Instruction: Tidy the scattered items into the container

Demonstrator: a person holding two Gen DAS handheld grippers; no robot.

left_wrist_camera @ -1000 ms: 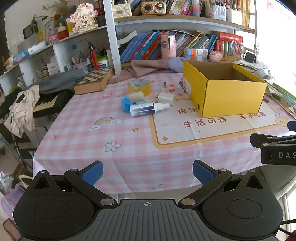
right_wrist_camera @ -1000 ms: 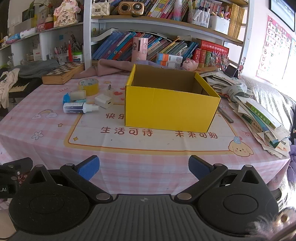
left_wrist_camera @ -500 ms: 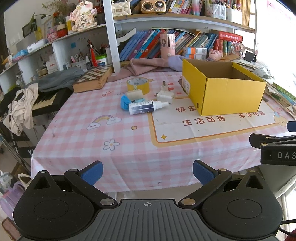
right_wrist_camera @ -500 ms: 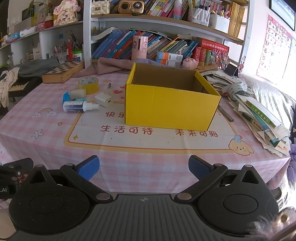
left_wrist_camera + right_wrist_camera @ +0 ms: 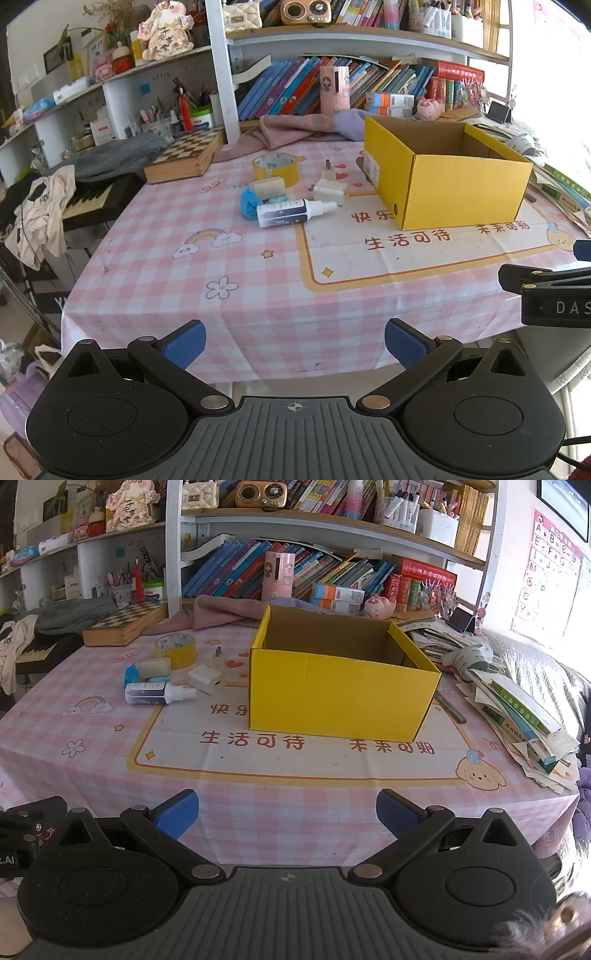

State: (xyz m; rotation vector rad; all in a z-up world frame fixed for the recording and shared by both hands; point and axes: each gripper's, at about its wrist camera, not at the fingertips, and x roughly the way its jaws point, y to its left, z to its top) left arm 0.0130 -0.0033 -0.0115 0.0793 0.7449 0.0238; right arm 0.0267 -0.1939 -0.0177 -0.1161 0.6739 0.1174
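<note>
chessboard box [image 5: 184, 157]: closed, far-left tabletop edge
pink cloth [image 5: 291, 127]: bunched below bookshelf [image 5: 332, 535]
paper pile [image 5: 517, 709]: right tabletop edge
tablecloth [image 5: 184, 266]: pink check

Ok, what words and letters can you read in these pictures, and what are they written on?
"生活可待" in red on the pink checked tablecloth.
"未来可期" in red on the same cloth, right of it.
"快乐", partly hidden behind the yellow cardboard box.
"DAS" in white on the black right gripper.
Alphabet letters "A B C" on the pink wall poster.
Too small or blurred: white spray bottle label, book spines, box sticker.
</note>
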